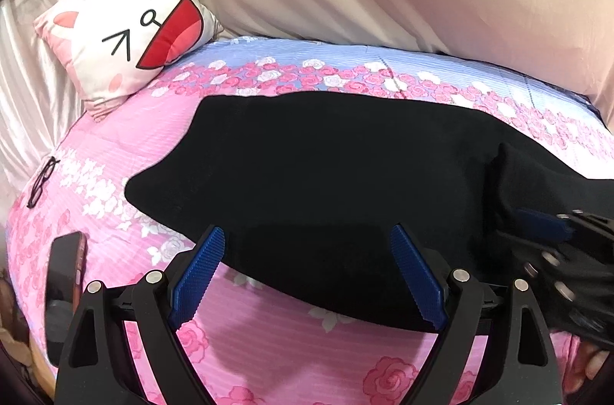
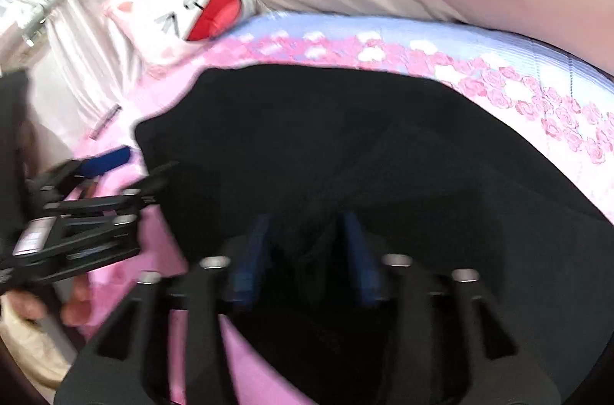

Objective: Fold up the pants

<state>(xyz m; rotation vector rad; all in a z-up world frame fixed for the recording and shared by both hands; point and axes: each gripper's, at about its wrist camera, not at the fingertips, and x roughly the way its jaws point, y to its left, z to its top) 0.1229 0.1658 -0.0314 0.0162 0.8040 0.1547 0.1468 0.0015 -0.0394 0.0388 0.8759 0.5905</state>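
Left wrist view: pants (image 1: 326, 175) stretch sideways past our wide-spread left gripper (image 1: 307, 247). Right gripper (image 2: 307, 236) sits half-spread over the cloth, closer; can't tell if it's pinching.

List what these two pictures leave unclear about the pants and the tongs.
- Right tongs: the right wrist view is motion-blurred, so whether the pads press the black pants cannot be told.
- Pants' folds and seams: lost in flat black cloth, both views.
- Pants' right end: covered by the right tongs in the left wrist view.
- Left tongs: open above the pants' near edge; contact is unclear.
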